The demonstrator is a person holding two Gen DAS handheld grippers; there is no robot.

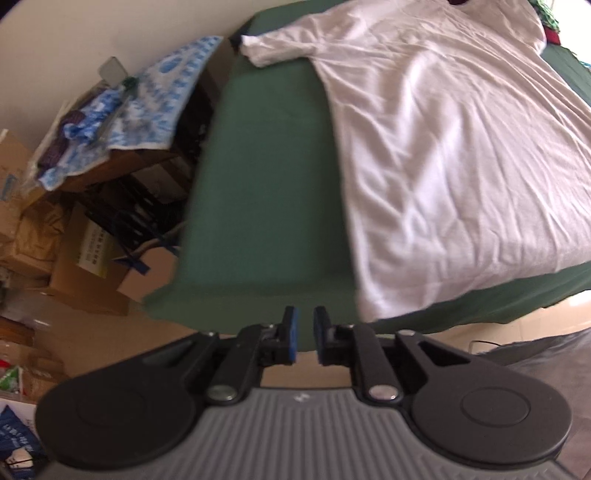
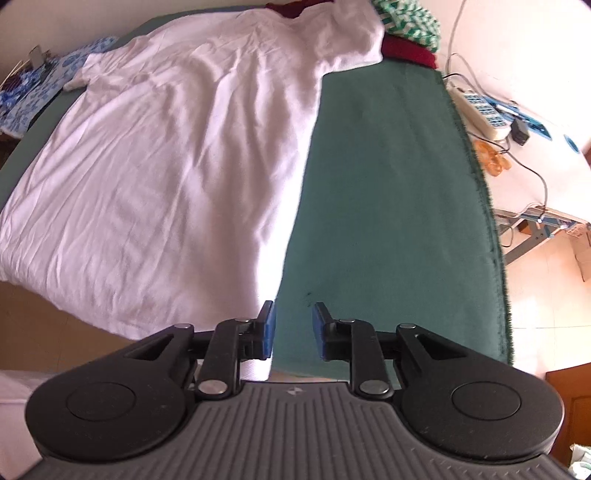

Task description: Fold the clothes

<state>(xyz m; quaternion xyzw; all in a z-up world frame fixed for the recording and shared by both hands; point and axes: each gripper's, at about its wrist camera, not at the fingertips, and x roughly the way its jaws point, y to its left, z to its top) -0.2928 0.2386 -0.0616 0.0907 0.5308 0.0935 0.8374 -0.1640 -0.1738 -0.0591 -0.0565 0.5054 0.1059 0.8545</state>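
1. Left tongs [image 1: 303, 334]: jaws parted by a narrow gap, nothing between the pads. They sit over the near left corner of the green cloth [image 1: 258, 206], clear of the garment.
2. Right tongs [image 2: 292, 330]: jaws parted wider, empty. They sit above bare green cloth at the near edge; the left pad is just beside the shirt's right side edge.
3. Shirt [image 1: 443, 155]: white, spread flat and creased on the green cloth. Its long axis runs away from both tongs, hem nearest, collar farthest.
4. Governing relation: the shirt lies between the two tongs, up and right of the left pair, up and left of the right pair. The right tongs are nearer to a side edge; the left pair has a strip of bare cloth to cross.
5. Hem: it reaches the near table edge and, in the right view, appears to overhang slightly.
6. Open room: bare green strips flank the shirt on both sides, wider on the right.
7. Far end: the left sleeve [image 1: 273, 48] lies crumpled outward; the right sleeve [image 2: 351, 44] touches a pile of red and green clothes [image 2: 406, 33].
8. Judgement: folding has not begun; either sleeve or side edge is reachable.
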